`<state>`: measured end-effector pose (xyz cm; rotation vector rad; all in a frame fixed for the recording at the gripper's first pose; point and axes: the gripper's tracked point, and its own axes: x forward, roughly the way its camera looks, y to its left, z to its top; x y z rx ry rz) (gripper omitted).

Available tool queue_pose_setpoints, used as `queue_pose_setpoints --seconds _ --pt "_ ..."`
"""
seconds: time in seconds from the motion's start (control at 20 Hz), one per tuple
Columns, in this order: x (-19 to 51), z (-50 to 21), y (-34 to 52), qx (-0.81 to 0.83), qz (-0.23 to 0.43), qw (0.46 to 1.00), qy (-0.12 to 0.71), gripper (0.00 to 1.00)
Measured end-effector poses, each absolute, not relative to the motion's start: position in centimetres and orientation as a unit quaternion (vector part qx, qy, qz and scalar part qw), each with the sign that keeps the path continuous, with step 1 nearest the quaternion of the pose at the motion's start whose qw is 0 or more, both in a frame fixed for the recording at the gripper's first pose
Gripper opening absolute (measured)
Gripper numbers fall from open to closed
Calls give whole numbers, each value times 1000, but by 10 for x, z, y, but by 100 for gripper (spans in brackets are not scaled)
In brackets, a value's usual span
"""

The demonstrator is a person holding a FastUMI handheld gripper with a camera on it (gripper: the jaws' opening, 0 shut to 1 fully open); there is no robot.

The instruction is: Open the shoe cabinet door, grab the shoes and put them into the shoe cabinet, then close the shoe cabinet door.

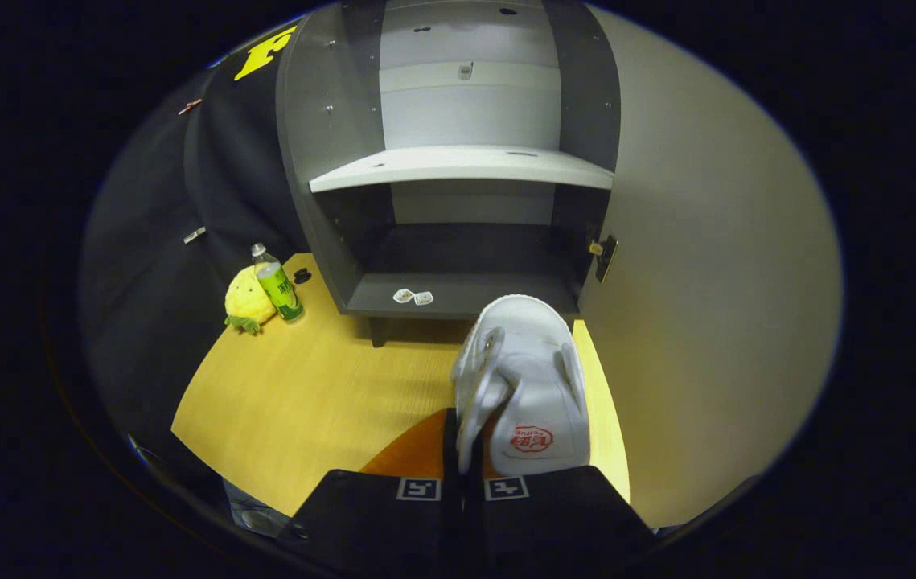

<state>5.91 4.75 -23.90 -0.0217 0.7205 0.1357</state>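
Gripped by its near side wall, a white shoe point(534, 378) is seen held above the yellow wooden table point(305, 402), its toe pointed toward the shoe cabinet point(458, 161). The gripper point(464, 450) is closed almost fully, its fingers pinched on the shoe's rim, one finger hidden inside the opening and the other pressed on the outer wall. A red printed mark (too small to be read) is visible on the insole. The heel end of the shoe is cut off behind the gripper body, where two square markers are shown side by side. The cabinet door point(715, 281) is seen swung wide open to the right, a hinge point(606, 257) being visible on its inner edge. Just ahead of the shoe, the lower compartment is largely lost in shadow, and its back wall can hardly be made out. Two small pale objects point(413, 297) are seen lying on the front lip of the bottom board; what they are cannot be told. Above them a light shelf point(466, 165) is fitted across the cabinet. Left of the cabinet, a green-labelled bottle point(277, 283) is stood upright on the table, touched by a yellow plush toy point(247, 301). The hand holding the gripper is hidden.
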Motion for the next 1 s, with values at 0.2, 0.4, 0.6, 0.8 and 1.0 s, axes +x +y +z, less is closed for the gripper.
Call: queue_pose_setpoints --seconds 0.2,0.4,0.6,0.8,1.0 --pt "73 -193 54 -17 74 939 335 5" --pt "102 -142 63 -37 84 949 301 5" --pt "146 -97 81 -35 92 960 262 5" --pt "194 -61 100 -54 103 966 230 5" --pt "247 -35 115 -54 105 970 214 5"
